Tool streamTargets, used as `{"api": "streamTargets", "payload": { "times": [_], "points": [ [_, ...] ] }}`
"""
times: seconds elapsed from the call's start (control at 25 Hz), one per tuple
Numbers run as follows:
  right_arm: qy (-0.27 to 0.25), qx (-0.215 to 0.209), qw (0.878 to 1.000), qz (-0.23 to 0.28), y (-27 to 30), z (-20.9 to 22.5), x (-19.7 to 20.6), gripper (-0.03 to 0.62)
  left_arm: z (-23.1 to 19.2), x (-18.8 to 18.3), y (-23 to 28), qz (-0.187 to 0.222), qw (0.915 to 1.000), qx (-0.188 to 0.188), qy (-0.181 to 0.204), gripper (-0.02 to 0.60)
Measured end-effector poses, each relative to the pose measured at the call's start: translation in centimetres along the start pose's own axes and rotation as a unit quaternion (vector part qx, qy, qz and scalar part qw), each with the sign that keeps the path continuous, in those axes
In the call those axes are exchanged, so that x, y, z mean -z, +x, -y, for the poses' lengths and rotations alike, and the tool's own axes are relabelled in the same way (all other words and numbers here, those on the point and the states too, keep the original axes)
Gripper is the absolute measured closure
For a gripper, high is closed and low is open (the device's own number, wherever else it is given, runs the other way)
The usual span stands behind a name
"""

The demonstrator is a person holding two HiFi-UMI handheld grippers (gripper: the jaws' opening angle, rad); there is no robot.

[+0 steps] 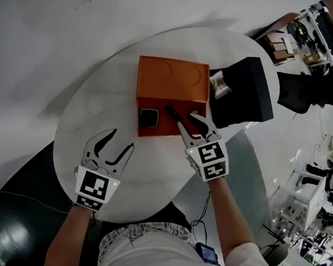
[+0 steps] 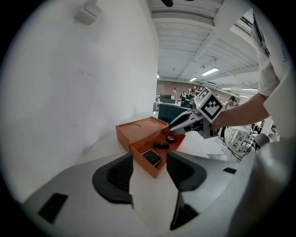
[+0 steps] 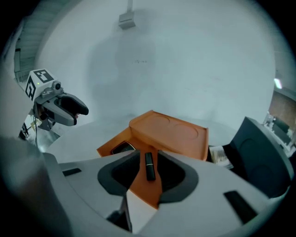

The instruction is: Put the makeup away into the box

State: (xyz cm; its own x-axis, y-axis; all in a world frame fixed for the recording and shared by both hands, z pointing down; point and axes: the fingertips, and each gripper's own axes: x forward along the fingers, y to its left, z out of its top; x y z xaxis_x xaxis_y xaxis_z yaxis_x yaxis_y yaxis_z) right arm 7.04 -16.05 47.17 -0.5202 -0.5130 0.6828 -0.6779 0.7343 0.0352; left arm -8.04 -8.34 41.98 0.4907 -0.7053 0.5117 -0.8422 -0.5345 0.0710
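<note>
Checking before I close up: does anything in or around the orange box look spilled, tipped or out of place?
Nothing stands out. The compact and the lipstick lie flat in the open tray of the orange box, and nothing is spilled on the white table.

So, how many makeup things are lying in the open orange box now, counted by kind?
square compact: 1
lipstick: 1
small round pot: 1
Total in the box: 3
</note>
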Motion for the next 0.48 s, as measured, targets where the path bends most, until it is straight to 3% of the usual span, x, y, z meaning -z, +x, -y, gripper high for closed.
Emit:
{"api": "streamTargets", "payload": {
  "times": [0.48],
  "points": [
    [0.020,0.050,0.996,0.067,-7.8,-0.7,-2.5,0.473,2.6,-4.5,-2.9,0.048,0.9976,0.020,0.047,0.353]
  ]
}}
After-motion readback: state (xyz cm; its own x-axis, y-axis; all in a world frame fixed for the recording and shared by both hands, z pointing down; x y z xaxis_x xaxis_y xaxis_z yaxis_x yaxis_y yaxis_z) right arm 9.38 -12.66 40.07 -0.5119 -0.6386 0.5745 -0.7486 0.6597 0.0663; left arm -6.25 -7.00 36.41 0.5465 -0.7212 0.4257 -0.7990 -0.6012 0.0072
